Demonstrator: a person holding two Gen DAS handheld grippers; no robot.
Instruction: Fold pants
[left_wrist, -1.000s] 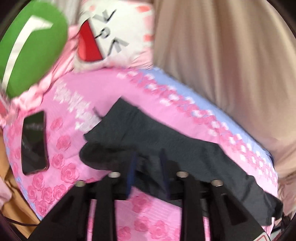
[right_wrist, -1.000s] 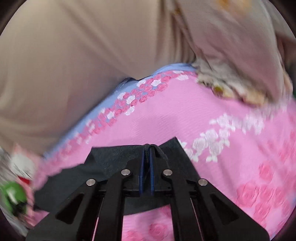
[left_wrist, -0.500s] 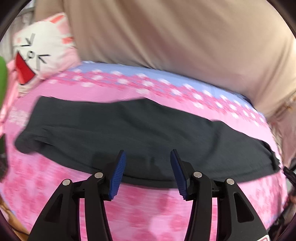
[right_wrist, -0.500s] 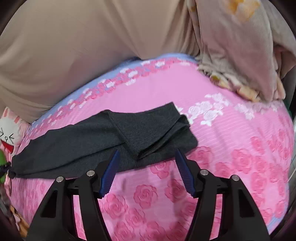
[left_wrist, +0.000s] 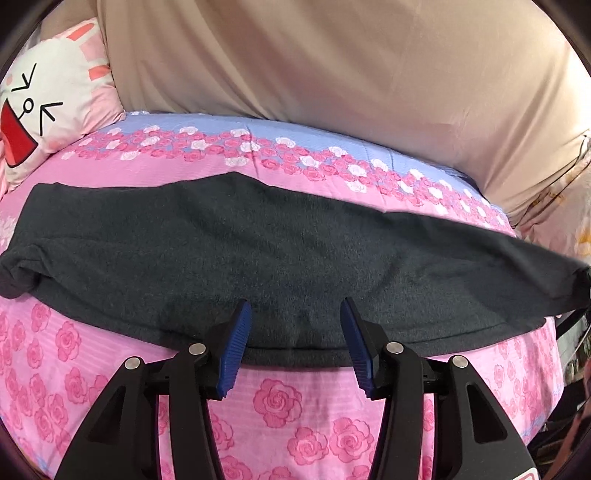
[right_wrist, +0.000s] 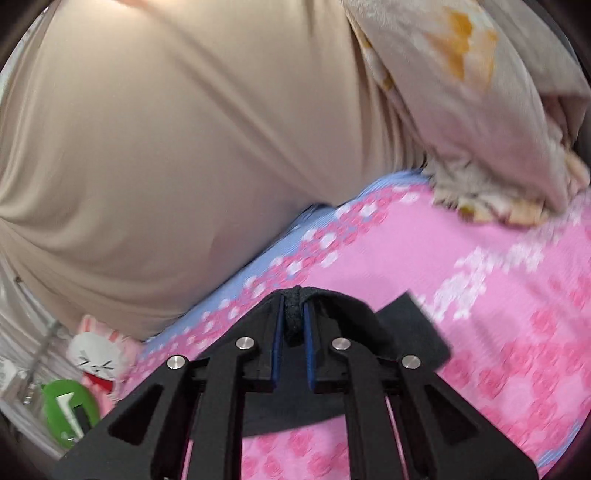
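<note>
Dark grey pants (left_wrist: 280, 258) lie stretched out flat across a pink rose-print bedsheet (left_wrist: 280, 402), running left to right over the bed. Left gripper (left_wrist: 295, 334) is released, its blue-padded jaws spread wide and empty, hovering right at the near hem of the pants around the middle of their length; the fabric edge sits just ahead of and between the fingertips, with nothing pinched.

Right gripper (right_wrist: 293, 321) is clenched on the pants (right_wrist: 410, 332): a bunched dark fold of cloth is squeezed between the blue pads and pokes out at the tips. More of the dark fabric hangs under and to the right of the jaws, over the pink sheet (right_wrist: 498, 295). This view is motion-blurred.

A beige curtain (left_wrist: 332, 74) backs the bed. A white bunny-face pillow (left_wrist: 48, 107) sits at the left end of the bed, a crumpled floral blanket (right_wrist: 461, 92) at the right end. A green object (right_wrist: 68, 410) shows beside the pillow in the right wrist view.
</note>
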